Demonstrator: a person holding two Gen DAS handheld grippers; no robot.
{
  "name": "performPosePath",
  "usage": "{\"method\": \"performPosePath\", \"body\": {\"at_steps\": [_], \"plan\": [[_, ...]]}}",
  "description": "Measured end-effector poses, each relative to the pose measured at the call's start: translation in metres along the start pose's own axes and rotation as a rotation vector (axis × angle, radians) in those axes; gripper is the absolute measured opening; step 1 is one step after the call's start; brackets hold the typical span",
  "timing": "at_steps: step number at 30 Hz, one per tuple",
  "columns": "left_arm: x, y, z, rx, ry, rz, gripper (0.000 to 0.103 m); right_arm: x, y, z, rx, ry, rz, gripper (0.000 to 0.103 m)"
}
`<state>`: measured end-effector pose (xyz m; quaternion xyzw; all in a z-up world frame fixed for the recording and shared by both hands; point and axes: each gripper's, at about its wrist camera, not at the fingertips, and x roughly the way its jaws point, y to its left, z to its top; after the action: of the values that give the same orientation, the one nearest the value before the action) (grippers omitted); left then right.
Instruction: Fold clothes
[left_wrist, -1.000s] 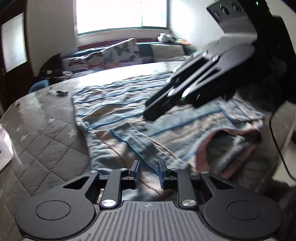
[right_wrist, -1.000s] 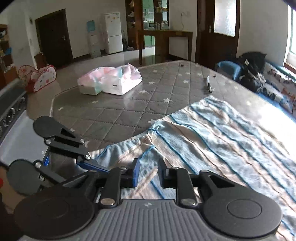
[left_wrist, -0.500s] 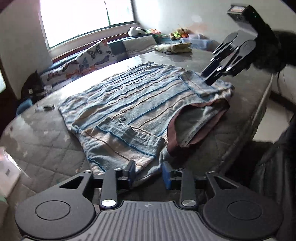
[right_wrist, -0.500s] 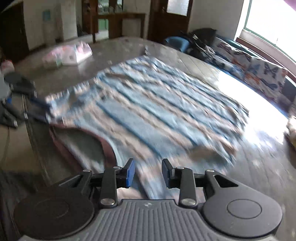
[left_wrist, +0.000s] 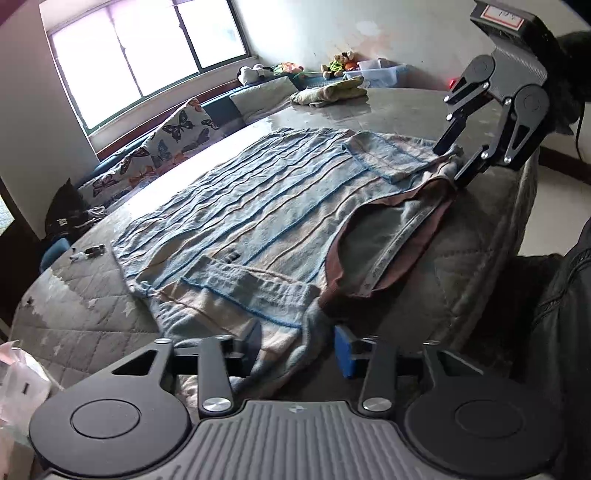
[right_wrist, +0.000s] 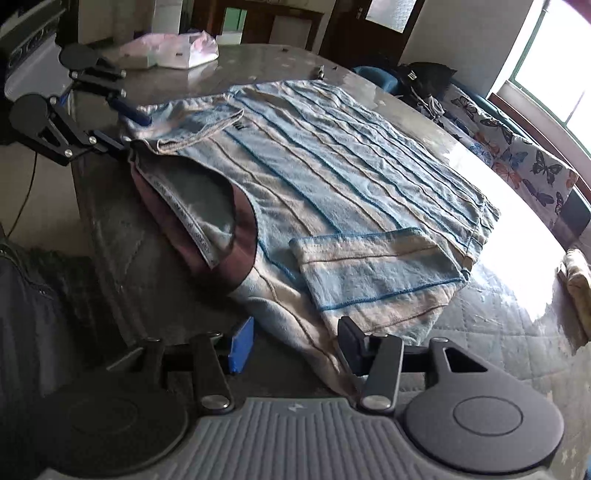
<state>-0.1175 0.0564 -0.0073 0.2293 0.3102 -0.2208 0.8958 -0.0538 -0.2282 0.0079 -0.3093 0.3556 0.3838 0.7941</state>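
Observation:
A blue and beige striped T-shirt (left_wrist: 258, 221) lies flat on the grey quilted mattress (left_wrist: 85, 314), both sleeves folded inward, its pink-lined collar at the near edge. My left gripper (left_wrist: 297, 345) is open, its jaws either side of the shirt's left shoulder corner. My right gripper (right_wrist: 295, 345) is open, its jaws either side of the right shoulder corner. The shirt also shows in the right wrist view (right_wrist: 332, 166). Each gripper shows in the other's view, the right one (left_wrist: 458, 162) and the left one (right_wrist: 122, 125).
A pink and white plastic bag (right_wrist: 173, 51) lies at the mattress's far corner. Butterfly cushions (left_wrist: 166, 140) and a sofa stand under the window. Folded yellowish clothes (left_wrist: 328, 94) lie at the far end. Small dark items (left_wrist: 88, 253) lie beside the shirt's hem. The mattress edge drops off below the collar.
Both grippers have moved apart to opposite shoulder corners of the shirt and lowered over the cloth. Their jaws have opened wider.

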Motion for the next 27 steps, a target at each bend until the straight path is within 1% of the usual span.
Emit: {"method": "performPosePath", "body": {"at_steps": [1,2,5,8,12,15,18,20,22,23,25,27], "plan": [[0.001,-0.001,0.000,0.000,-0.004,-0.008,0.029,0.000,-0.001,0.000,0.007,-0.004,0.002,0.051],[0.002,-0.001,0.001,-0.002,-0.008,-0.011,0.020,0.000,-0.002,-0.001,0.014,-0.009,0.003,0.051],[0.004,0.002,0.006,-0.031,-0.021,-0.016,0.011,0.001,-0.003,-0.002,0.024,-0.021,0.007,0.050],[0.004,0.014,0.012,-0.101,-0.044,-0.018,0.010,0.002,-0.005,-0.001,0.035,-0.035,0.015,0.047],[0.005,0.032,0.023,-0.202,-0.065,-0.020,0.009,0.003,-0.006,0.000,0.032,-0.039,0.027,0.049],[0.010,0.043,0.030,-0.250,-0.065,-0.028,0.009,0.004,-0.006,0.000,0.032,-0.047,0.028,0.049],[0.016,0.048,0.035,-0.261,-0.058,-0.029,0.009,0.007,-0.010,0.001,0.052,-0.054,0.014,0.043],[0.018,0.048,0.035,-0.253,-0.047,-0.025,0.009,0.010,-0.013,0.002,0.074,-0.057,0.013,0.021],[0.018,0.047,0.034,-0.239,-0.037,-0.019,0.010,0.010,-0.018,0.006,0.106,-0.074,0.010,0.014],[0.017,0.045,0.033,-0.229,-0.034,-0.016,0.013,0.010,-0.021,0.008,0.125,-0.085,0.006,0.011],[0.013,0.039,0.029,-0.203,-0.030,-0.003,0.014,0.008,-0.030,0.011,0.179,-0.115,-0.004,0.010],[0.009,0.031,0.024,-0.174,-0.026,0.009,0.017,0.007,-0.037,0.013,0.217,-0.141,-0.009,0.009]]}}
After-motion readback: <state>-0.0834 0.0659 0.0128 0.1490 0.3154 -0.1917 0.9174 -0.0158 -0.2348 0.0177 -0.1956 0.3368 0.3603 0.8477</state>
